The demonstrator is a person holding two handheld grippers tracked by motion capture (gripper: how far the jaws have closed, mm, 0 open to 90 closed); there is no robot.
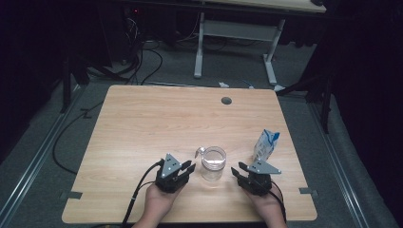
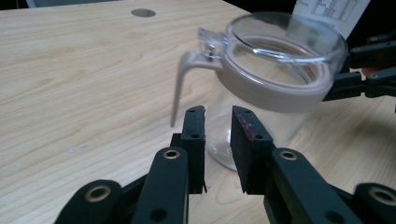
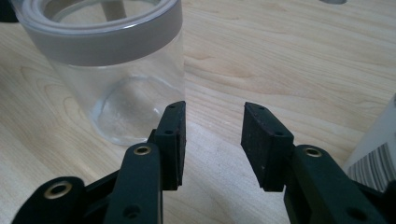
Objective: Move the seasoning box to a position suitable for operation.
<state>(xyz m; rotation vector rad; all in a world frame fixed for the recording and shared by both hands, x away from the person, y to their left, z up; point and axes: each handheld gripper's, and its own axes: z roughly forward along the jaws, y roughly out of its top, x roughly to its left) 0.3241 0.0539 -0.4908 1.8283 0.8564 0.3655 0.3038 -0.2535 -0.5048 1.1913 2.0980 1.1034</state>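
A clear glass jug [image 1: 212,164] with a grey collar and a thin handle stands upright near the table's front edge. My left gripper [image 1: 190,167] is just left of it and my right gripper [image 1: 237,170] just right of it, both pointing inward. In the left gripper view the jug [image 2: 275,79] rises right behind the left gripper [image 2: 218,116], whose jaws stand a little apart with nothing between them. In the right gripper view the right gripper [image 3: 214,116] is open and empty, with the jug [image 3: 121,74] off to its left.
A small white and blue carton [image 1: 266,145] stands behind the right gripper, close to the table's right edge; the carton [image 3: 378,149] sits beside the right jaw. A round cable hole [image 1: 226,100] lies at the far side of the wooden table [image 1: 142,123].
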